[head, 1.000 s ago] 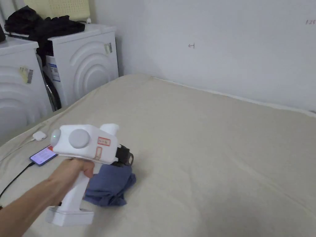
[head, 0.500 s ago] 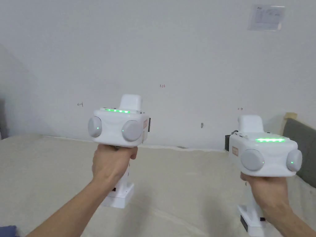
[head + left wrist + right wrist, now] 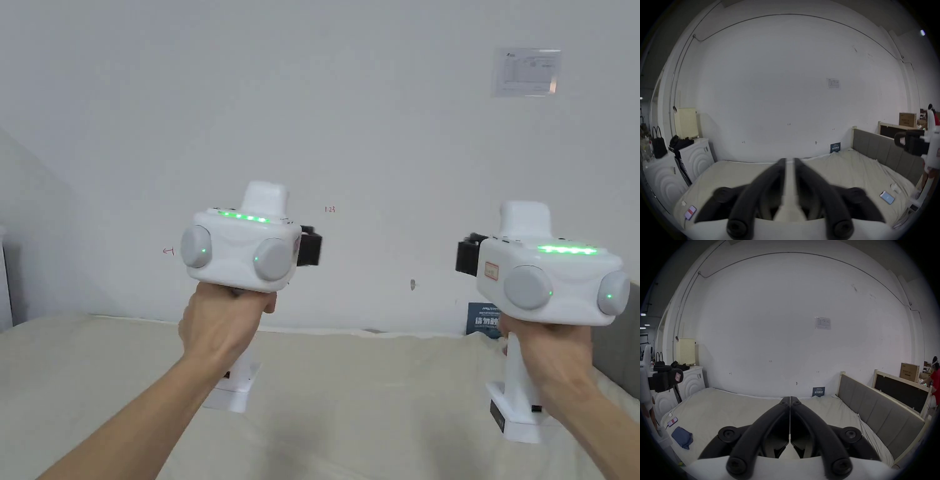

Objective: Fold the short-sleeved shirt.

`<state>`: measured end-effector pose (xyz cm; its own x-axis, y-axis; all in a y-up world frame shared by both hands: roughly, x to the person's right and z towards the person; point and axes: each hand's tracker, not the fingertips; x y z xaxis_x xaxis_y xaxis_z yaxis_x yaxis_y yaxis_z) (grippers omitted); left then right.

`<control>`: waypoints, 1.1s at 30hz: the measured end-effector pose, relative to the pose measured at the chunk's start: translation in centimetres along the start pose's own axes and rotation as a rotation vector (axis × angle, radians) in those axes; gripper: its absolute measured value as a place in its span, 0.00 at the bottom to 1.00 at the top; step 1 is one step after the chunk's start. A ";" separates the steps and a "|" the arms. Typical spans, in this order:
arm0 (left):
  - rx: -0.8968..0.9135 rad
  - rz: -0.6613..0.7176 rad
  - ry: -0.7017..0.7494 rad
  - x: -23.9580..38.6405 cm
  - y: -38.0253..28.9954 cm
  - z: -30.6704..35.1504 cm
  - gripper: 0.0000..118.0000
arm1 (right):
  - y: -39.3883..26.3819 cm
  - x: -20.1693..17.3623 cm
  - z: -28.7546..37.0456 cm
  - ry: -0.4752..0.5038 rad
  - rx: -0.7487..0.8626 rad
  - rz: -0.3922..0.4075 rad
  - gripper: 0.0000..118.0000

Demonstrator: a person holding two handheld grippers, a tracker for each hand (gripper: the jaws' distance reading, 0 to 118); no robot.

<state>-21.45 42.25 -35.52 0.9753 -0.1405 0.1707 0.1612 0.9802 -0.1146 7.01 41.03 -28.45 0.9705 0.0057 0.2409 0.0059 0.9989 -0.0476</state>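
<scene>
The blue short-sleeved shirt (image 3: pixel 682 437) lies as a small bundle on the beige bed (image 3: pixel 375 387), near its left front corner, well away from both grippers. A hand holds each gripper up in the air in front of the white wall. My left gripper (image 3: pixel 310 249) (image 3: pixel 789 160) has its jaws a narrow gap apart with nothing between them. The jaws of my right gripper (image 3: pixel 467 255) (image 3: pixel 790 398) are pressed together and empty. Each gripper also appears in the other's view: the right gripper (image 3: pixel 899 140) and the left gripper (image 3: pixel 664 378).
A phone on a cable (image 3: pixel 672 421) lies just beyond the shirt, and a second phone (image 3: pixel 887 197) lies on the bed's right side. White washing machines (image 3: pixel 695 155) stand left of the bed. A grey headboard (image 3: pixel 875 412) runs along the right. A person in red (image 3: pixel 936 381) is far right.
A second ago my left gripper was down at the blue shirt on the bed; it has since lifted away without it. Both grippers are now raised; the head camera has tilted up.
</scene>
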 end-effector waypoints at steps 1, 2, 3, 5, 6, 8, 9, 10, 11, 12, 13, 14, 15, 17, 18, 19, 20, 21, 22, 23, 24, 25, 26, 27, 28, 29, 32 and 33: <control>-0.093 0.078 0.098 -0.2 -1.3 0.6 0.98 | 0.1 0.2 -0.2 0.008 0.003 -0.035 0.89; 0.058 0.065 0.044 -0.7 -0.1 0.2 0.98 | 0.1 0.5 0.2 0.011 -0.046 -0.065 1.00; 0.060 0.041 0.060 -1.1 -0.3 0.3 1.00 | 0.9 1.1 0.2 0.044 0.015 -0.070 1.00; 0.083 0.057 0.065 -1.6 0.2 0.4 1.00 | 1.2 1.1 -0.2 0.030 -0.010 -0.062 1.00; 0.067 0.069 0.006 -2.0 0.7 0.3 1.00 | 1.4 1.2 -0.2 0.031 -0.016 -0.042 1.00; 0.046 0.097 -0.038 -2.2 0.8 0.8 1.00 | 0.7 0.4 -0.3 0.024 -0.029 0.000 1.00; 0.045 0.097 -0.010 -2.1 1.0 1.1 1.00 | 0.5 0.0 -0.3 0.007 -0.034 0.016 1.00; 0.059 0.085 0.039 -2.0 1.3 1.3 1.00 | 0.5 0.0 -0.3 0.005 -0.034 0.017 1.00; 0.048 0.098 0.085 -1.9 1.4 1.8 1.00 | 0.5 0.0 -0.2 0.007 -0.033 0.013 1.00; 0.045 0.107 0.099 -2.1 1.5 2.1 1.00 | 0.5 0.0 -0.2 0.012 -0.037 0.008 1.00; 0.039 0.119 0.101 -2.2 1.6 2.3 1.00 | 0.5 0.0 -0.2 0.020 -0.051 0.005 1.00; -0.033 0.170 0.094 -2.4 1.5 2.6 1.00 | 0.6 0.0 -0.1 0.028 -0.059 0.002 1.00; -0.031 0.168 0.085 -2.8 1.5 2.8 1.00 | 0.6 0.0 -0.1 0.034 -0.061 0.004 1.00; -0.014 0.186 0.030 -3.3 1.3 3.0 1.00 | 0.6 -0.2 0.2 0.033 -0.050 0.019 1.00; -0.018 0.172 0.002 -3.4 1.5 3.0 1.00 | 0.7 -0.3 0.4 0.028 -0.044 0.023 1.00; -0.029 0.178 -0.008 -3.5 1.6 3.2 1.00 | 0.7 -0.3 0.5 0.029 -0.042 0.023 1.00; -0.054 0.176 -0.012 -3.4 1.8 3.2 1.00 | 0.8 -0.3 0.8 0.035 -0.033 0.017 1.00; -0.102 0.150 0.027 -3.0 1.9 3.2 1.00 | 0.9 -0.4 1.0 0.045 -0.035 0.009 1.00; -0.061 0.166 0.052 -3.0 1.8 3.2 1.00 | 1.0 -0.4 1.2 0.052 -0.037 0.001 1.00; -0.084 0.172 0.084 -3.0 1.8 3.0 1.00 | 1.1 -0.4 1.4 0.056 -0.040 -0.009 1.00; -0.111 0.167 0.053 -3.1 1.8 2.7 1.00 | 1.0 -0.3 1.4 0.066 -0.045 -0.023 1.00; -0.119 0.187 0.011 -3.3 1.6 2.6 1.00 | 1.0 -0.2 1.5 0.073 -0.044 -0.027 1.00; -0.100 0.209 0.018 -3.4 1.6 2.6 1.00 | 1.1 -0.2 1.5 0.075 -0.045 -0.025 1.00; -0.082 0.210 0.029 -3.4 1.5 2.7 1.00 | 1.1 -0.3 1.6 0.075 -0.044 -0.019 1.00; -0.065 0.196 0.026 -3.3 1.4 2.8 1.00 | 1.1 -0.4 1.7 0.075 -0.041 -0.012 1.00; -0.069 0.188 0.040 -3.0 1.2 2.9 1.00 | 1.2 -0.5 1.7 0.072 -0.038 -0.008 1.00; -0.121 0.168 0.113 -2.2 1.2 2.7 1.00 | 1.4 -0.6 1.6 0.071 -0.046 -0.009 1.00; -0.116 0.157 0.122 -2.0 1.2 2.7 1.00 | 1.4 -0.6 1.7 0.070 -0.048 -0.013 1.00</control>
<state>-23.57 44.10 -33.40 0.9997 -0.0103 0.0232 0.0157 0.9699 -0.2431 6.00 42.50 -27.06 0.9848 -0.0125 0.1735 0.0288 0.9954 -0.0916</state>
